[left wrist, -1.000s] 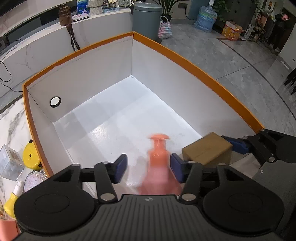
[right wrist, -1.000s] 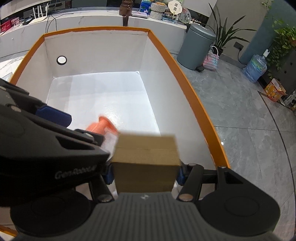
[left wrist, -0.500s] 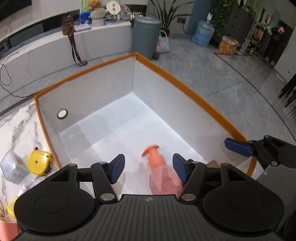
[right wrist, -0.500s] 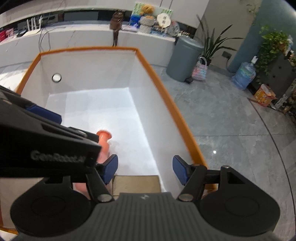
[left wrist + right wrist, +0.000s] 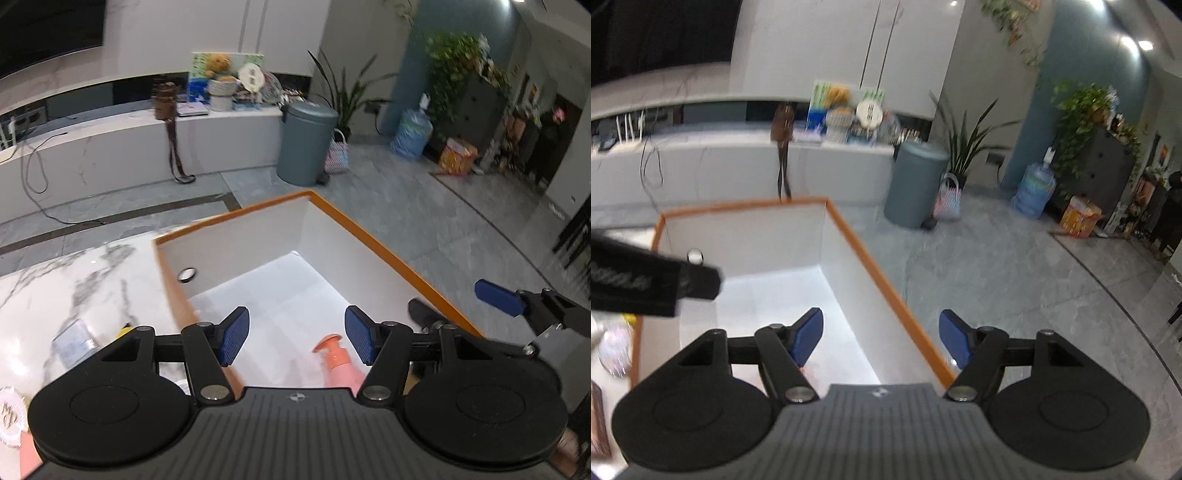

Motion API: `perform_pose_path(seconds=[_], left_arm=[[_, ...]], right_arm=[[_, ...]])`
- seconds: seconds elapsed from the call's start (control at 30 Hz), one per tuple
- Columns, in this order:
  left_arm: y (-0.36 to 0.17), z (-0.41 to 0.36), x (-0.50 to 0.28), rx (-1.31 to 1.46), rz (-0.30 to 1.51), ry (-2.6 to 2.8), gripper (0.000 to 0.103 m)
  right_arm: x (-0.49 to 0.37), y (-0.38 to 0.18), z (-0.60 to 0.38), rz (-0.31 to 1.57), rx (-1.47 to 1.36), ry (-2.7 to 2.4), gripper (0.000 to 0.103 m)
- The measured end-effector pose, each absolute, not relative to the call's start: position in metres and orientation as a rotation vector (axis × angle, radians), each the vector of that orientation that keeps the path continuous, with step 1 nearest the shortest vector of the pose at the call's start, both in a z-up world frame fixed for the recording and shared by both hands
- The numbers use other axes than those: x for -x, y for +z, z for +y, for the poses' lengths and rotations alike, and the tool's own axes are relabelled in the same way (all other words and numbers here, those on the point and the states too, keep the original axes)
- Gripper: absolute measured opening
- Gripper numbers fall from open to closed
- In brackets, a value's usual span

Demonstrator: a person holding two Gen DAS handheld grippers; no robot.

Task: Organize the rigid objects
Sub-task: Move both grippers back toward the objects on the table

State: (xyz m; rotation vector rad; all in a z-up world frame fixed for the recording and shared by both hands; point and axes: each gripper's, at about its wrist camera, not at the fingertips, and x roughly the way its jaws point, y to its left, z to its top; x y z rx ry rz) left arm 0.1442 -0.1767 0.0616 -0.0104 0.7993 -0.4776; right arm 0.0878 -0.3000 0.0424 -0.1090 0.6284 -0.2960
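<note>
1. Pink plastic pump bottle (image 5: 338,363) lies on the white floor of the box (image 5: 388,254), at its near end, with the pump head pointing toward the far wall. Only the head and shoulder show; the body is hidden behind the left gripper's housing.
2. Handling, as a judgement: the bottle looks rigid, light and smooth-walled, so it may slip if pinched on the curved body. The neck under the pump head offers a narrower, surer place to hold; the head itself could depress or turn and is best left alone.
3. Left gripper (image 5: 295,334): fingers stand apart with nothing between them. The bottle lies below and beyond the right-hand pad, not touched.
4. Right gripper (image 5: 881,338): jaws are opening and hold nothing; the box's orange rim and right-hand wall show through the gap. A faint pink patch under the left pad may be the bottle, but that cannot be confirmed.
5. Box: white inside, orange rim, a round hole in the far wall. It rests on a marble counter (image 5: 74,280).
6. Further items sit on the counter left of the box: a clear case (image 5: 72,347) and something yellow, mostly hidden. They are blurred, so their kind cannot be told.
7. Stage, as a judgement: one item is stowed, and those outside the box remain to be sorted.
</note>
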Motion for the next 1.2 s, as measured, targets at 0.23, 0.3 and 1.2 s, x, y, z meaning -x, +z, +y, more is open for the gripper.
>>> perform_pose_path(seconds=[0.23,0.3,1.2], left_arm=[[0.061,-0.124,-0.132,0.055,0.753,-0.427,0.07],[0.06,-0.109,-0.127,0.057,0.741,-0.401,0.07],[-0.03,0.048,-0.047,0.003,0.789,-0.241,0.075]], right_arm=[[-0.076,0.053,-0.266,0.544,0.114,-0.243,0.069],[-0.072,0.054,-0.252,0.526,0.127,-0.221,0.069],[-0.042,-0.017,-0.107,0.68,0.249,0.15,0.07]])
